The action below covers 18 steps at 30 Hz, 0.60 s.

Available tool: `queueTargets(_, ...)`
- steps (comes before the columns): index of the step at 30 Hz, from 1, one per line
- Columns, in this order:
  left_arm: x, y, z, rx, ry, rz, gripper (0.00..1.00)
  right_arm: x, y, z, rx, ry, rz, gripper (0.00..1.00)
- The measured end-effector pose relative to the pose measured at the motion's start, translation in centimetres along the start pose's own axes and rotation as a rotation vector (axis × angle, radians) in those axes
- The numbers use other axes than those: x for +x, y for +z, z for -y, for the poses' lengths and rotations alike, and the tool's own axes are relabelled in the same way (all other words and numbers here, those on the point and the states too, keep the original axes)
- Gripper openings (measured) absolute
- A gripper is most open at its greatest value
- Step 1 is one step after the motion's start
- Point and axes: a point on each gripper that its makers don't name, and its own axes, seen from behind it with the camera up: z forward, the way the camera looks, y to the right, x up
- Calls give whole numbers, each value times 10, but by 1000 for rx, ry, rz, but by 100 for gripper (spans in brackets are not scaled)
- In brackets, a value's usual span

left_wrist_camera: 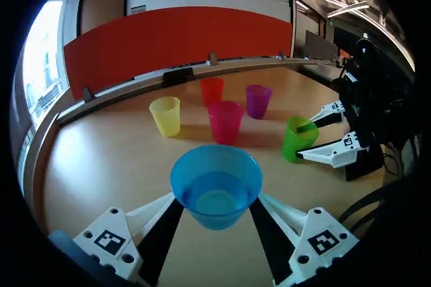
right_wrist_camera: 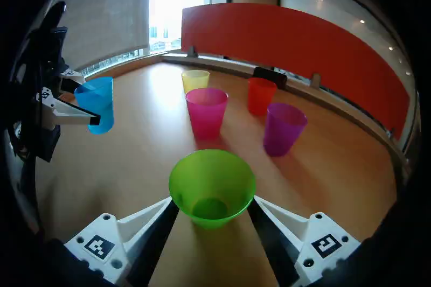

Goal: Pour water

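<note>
A blue cup (left_wrist_camera: 216, 184) with water in its lower part sits between my left gripper's (left_wrist_camera: 215, 207) fingers, which are shut on its sides. In the right gripper view that blue cup (right_wrist_camera: 97, 103) hangs at the far left, held upright by the left gripper (right_wrist_camera: 90, 101). My right gripper (right_wrist_camera: 213, 207) is shut on a green cup (right_wrist_camera: 211, 186), also upright; I cannot tell whether it holds water. The left gripper view shows the green cup (left_wrist_camera: 298, 137) at the right, clamped by the right gripper (left_wrist_camera: 299, 139).
On the wooden table (left_wrist_camera: 108, 163) stand a yellow cup (left_wrist_camera: 166, 116), a pink cup (left_wrist_camera: 226, 121), a red cup (left_wrist_camera: 211, 91) and a purple cup (left_wrist_camera: 258, 100). A red partition (left_wrist_camera: 178, 39) runs along the table's far edge. A dark small box (left_wrist_camera: 178, 76) lies by it.
</note>
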Motion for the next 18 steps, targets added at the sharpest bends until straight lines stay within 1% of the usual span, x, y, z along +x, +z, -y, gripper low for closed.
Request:
queueTargets(3, 0, 1, 0, -1, 1, 1, 79, 0, 0, 1, 3, 0, 1, 86)
queueTargets(11, 3, 1, -1, -7, 7, -3, 79, 6, -2, -2, -7, 7, -18, 86)
queueTargets(18, 14, -4, -5, -19, 30, -12, 79, 19, -16, -2, -2, -7, -44, 85)
